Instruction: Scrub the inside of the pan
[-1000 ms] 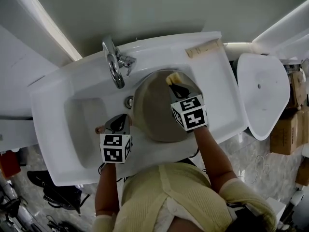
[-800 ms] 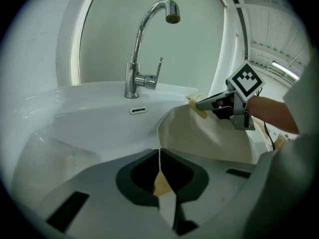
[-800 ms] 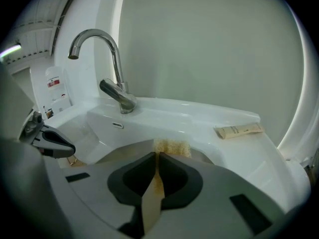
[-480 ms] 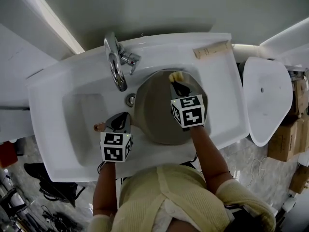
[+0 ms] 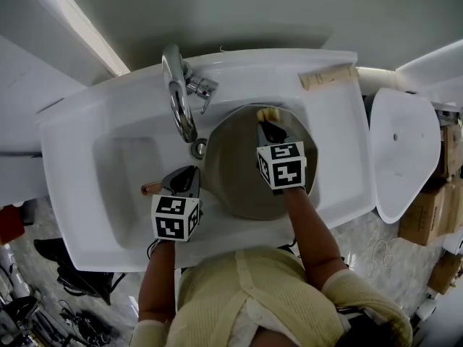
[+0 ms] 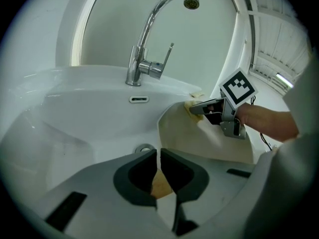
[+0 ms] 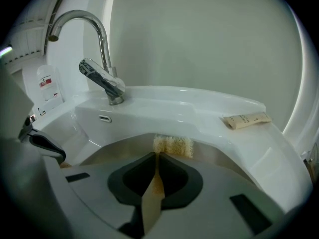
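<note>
Your left claw (image 5: pixel 182 182) stays clamped on the handle (image 5: pixel 150 189), with the pan (image 5: pixel 235 172) lying just to its right in the sink (image 5: pixel 79 143). Your right claw (image 5: pixel 270 131) is closed on the thin stem of the scrubber (image 5: pixel 268 112), whose yellow pad sits just ahead of its tips against the pan's far wall. It has barely shifted this past second, so you seem to be dwelling on that edge; the pan floor beneath the claw likely still needs passes
</note>
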Tool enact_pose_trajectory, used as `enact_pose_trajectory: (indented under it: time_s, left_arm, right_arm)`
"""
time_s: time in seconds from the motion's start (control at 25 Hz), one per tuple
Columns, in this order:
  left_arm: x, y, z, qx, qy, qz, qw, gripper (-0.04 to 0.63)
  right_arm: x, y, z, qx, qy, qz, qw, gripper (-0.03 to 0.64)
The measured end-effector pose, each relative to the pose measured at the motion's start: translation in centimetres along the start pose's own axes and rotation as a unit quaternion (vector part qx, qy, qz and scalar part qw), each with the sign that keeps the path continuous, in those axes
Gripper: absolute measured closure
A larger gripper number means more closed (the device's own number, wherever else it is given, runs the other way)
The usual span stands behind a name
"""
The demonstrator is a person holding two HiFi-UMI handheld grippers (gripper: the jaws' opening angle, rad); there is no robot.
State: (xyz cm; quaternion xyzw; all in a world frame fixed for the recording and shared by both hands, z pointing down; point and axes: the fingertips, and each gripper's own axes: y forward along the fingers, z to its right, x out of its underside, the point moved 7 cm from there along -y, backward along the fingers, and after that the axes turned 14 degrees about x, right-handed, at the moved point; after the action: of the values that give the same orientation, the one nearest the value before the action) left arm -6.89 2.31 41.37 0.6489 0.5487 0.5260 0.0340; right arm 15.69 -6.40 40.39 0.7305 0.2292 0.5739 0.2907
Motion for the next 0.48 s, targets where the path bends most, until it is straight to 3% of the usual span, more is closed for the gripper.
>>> enact_pose_trajectory:
  time_s: [0.48]
  left_arm:
    - [0.6, 0.5, -0.6, 0.006, -0.01, -0.013, 0.9998, 0.532]
  right_arm:
    - [0.3, 2.2, -1.7, -0.024, -0.028, -0.026, 0.999, 0.575]
